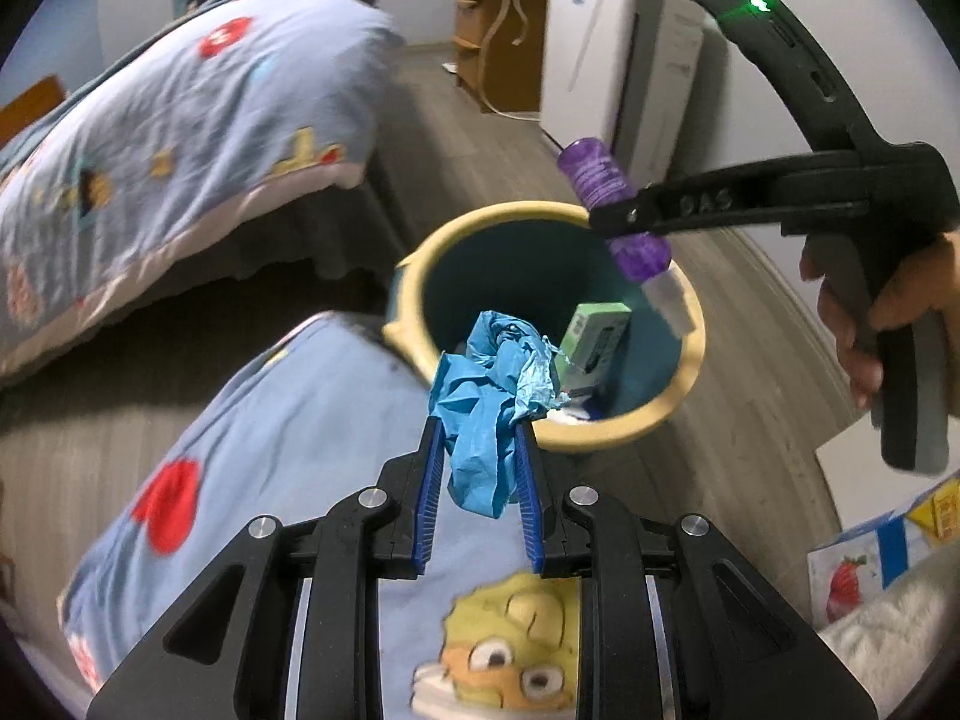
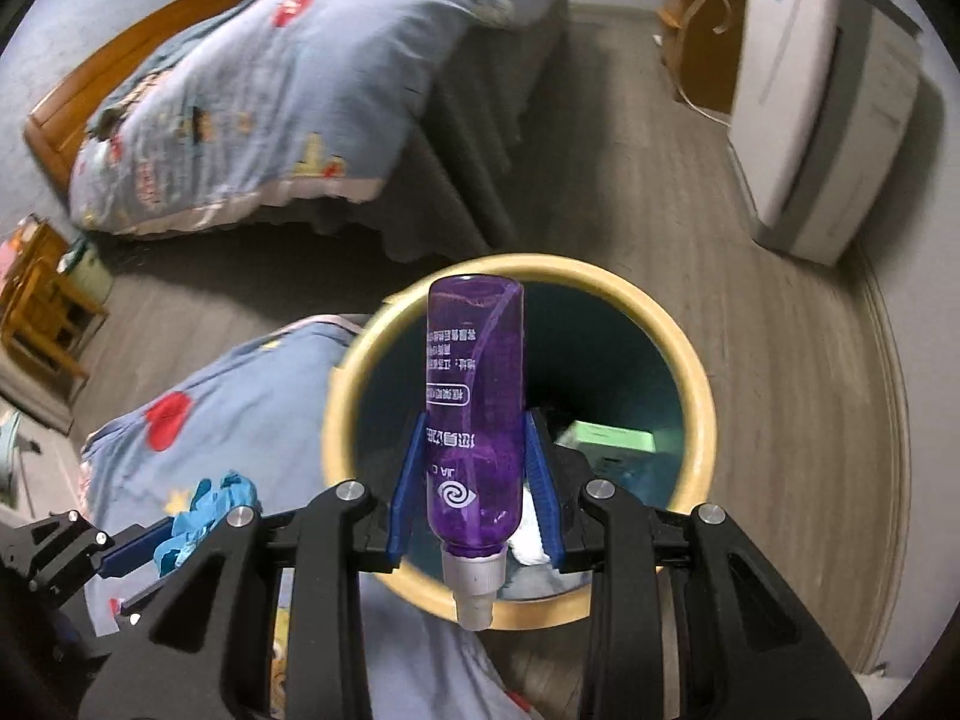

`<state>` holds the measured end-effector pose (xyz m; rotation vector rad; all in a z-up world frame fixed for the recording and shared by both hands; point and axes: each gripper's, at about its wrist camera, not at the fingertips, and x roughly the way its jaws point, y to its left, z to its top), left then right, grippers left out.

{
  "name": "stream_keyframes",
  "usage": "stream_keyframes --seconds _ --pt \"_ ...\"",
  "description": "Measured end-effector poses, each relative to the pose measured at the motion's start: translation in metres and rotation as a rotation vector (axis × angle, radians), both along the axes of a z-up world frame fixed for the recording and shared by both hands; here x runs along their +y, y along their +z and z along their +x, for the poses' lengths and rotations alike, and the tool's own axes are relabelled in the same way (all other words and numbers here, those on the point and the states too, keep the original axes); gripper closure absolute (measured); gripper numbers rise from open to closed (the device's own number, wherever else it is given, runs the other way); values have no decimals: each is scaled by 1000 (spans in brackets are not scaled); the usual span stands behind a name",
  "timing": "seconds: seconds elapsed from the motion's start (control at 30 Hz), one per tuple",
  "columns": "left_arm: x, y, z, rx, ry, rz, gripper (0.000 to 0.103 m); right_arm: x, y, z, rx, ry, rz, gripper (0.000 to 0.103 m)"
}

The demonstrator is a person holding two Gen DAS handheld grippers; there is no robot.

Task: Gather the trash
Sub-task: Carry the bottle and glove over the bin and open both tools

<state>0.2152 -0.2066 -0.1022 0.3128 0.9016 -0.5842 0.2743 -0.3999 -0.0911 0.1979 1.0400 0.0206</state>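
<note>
A round trash bin with a yellow rim (image 1: 606, 441) (image 2: 702, 402) and dark teal inside stands on the floor beside the bed. A green box (image 1: 594, 342) (image 2: 612, 438) and white scraps lie inside. My left gripper (image 1: 480, 426) is shut on a crumpled blue glove (image 1: 492, 396), held at the bin's near rim; the glove also shows in the right wrist view (image 2: 204, 507). My right gripper (image 2: 474, 426) is shut on a purple bottle (image 2: 474, 420) with a white cap, held over the bin's opening. The bottle also shows in the left wrist view (image 1: 594, 177).
A bed with a light blue cartoon quilt (image 1: 270, 438) (image 2: 198, 414) lies under both grippers. A second bed (image 2: 270, 96) stands across the wood floor. A white appliance (image 2: 822, 120) and a wooden cabinet (image 1: 498, 54) stand by the wall. A colourful carton (image 1: 870, 558) lies at right.
</note>
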Motion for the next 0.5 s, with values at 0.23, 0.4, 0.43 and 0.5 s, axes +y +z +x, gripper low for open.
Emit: stream_keyframes --seconds 0.23,0.4,0.43,0.5 --pt "-45 -30 21 5 -39 74 79 -43 -20 2 26 -148 108 71" --pt "-55 -47 40 27 -14 72 79 -54 -30 3 45 -185 175 71" --pt "-55 -49 42 28 -9 73 79 -54 -32 4 49 -188 171 71" --pt "-56 -52 49 33 5 65 77 -52 -31 4 51 -193 169 71"
